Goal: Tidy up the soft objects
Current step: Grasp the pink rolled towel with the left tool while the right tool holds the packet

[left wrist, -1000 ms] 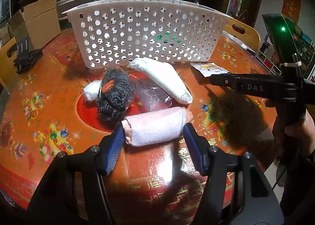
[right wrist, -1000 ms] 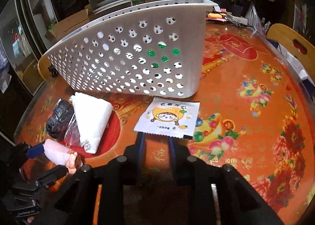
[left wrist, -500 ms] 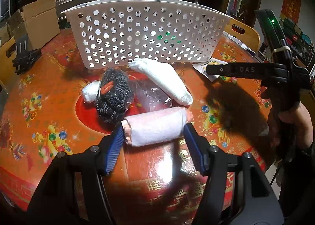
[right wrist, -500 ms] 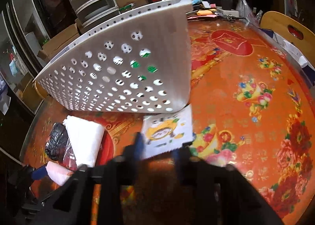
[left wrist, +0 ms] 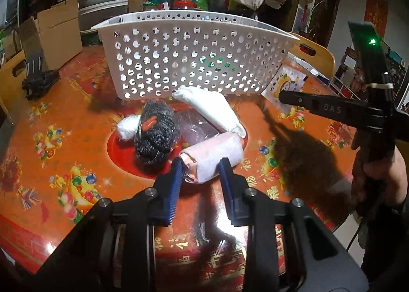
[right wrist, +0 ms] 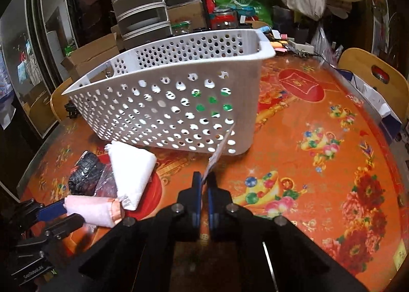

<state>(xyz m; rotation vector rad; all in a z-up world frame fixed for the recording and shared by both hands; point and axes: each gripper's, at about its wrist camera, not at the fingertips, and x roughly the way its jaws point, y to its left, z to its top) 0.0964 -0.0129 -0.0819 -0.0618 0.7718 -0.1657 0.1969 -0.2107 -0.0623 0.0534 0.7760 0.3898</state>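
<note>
**Both grippers holding soft things beside the basket**

The left gripper (left wrist: pixel 200 168) is squeezing a pink roll (left wrist: pixel 213 156) lying on the orange surface (left wrist: pixel 76 138); the right gripper (right wrist: pixel 204 180) is pinching a thin packet (right wrist: pixel 219 150), lifting it edge-on near the white basket (right wrist: pixel 179 102); a white bundle (left wrist: pixel 212 110) and a black knit pouch (left wrist: pixel 156 131) are lying just beside the roll.

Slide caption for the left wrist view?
Left hand-held gripper shut on pink rolled towel before white perforated basket.

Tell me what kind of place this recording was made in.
Probably a lived-in home, likely a dining area: a round table with festive red-orange covering, wooden chairs around it, and stacked drawers, boxes and hanging bags behind.
</note>
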